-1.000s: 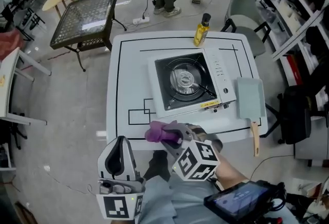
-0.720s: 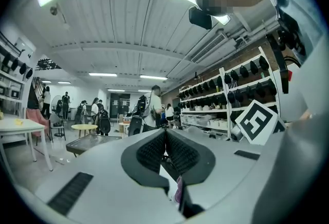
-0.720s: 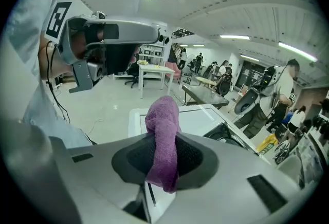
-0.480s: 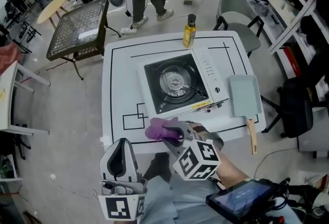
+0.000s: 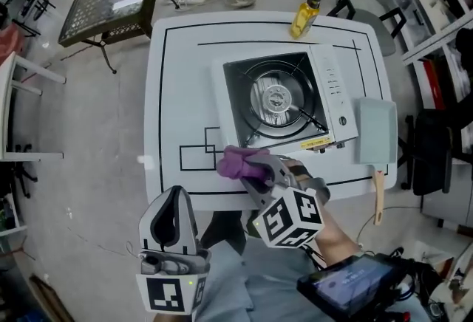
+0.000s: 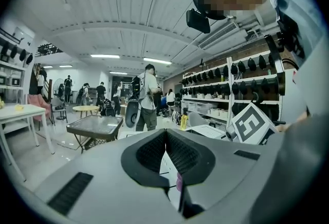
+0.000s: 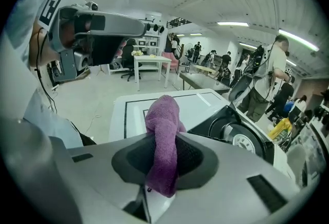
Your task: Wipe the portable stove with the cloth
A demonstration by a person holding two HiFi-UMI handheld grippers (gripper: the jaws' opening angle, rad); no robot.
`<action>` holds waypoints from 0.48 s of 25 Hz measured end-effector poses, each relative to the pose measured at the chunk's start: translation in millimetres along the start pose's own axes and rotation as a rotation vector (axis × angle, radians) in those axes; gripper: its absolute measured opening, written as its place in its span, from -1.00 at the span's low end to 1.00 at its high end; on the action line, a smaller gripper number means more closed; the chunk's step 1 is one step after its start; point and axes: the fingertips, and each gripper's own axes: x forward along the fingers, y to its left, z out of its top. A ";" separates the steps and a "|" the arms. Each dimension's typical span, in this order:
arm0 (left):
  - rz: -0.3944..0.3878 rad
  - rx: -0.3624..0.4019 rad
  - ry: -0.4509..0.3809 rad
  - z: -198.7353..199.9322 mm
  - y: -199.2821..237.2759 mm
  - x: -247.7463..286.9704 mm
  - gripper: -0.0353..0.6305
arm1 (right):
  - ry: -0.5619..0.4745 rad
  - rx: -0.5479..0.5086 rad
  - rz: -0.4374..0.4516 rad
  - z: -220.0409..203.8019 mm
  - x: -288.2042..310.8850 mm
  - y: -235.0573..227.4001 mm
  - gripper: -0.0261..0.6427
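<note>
While the left tongs (image 6: 165, 135) sit closed, the right tongs (image 5: 259, 170) pinch the cloth (image 7: 163, 125) between them.

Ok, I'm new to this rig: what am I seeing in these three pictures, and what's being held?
No robot: a person holds a hand-held gripper in each hand. One camera sits on their head, looking down; the other two ride on the hand-held grippers, looking along the jaws. On the white table: portable stove, yellow bottle, grey board with wooden handle. The right hand-held gripper clamps the purple cloth; the left hand-held gripper is shut, empty.
</note>
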 end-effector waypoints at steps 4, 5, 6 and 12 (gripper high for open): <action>-0.037 0.006 0.018 -4.4 -10.2 15.3 -0.84 | 0.004 0.034 0.006 -11.3 -1.7 -5.7 -0.61; -0.048 0.008 0.021 -4.7 -13.9 18.4 -0.83 | 0.005 0.047 0.000 -14.9 -4.0 -8.3 -0.61; -0.059 0.010 0.023 -5.1 -17.7 21.1 -0.84 | 0.005 0.060 -0.007 -18.8 -6.8 -11.2 -0.61; -0.117 0.037 0.032 -4.3 -44.0 35.2 -0.84 | 0.018 0.123 -0.058 -46.3 -27.3 -29.7 -0.61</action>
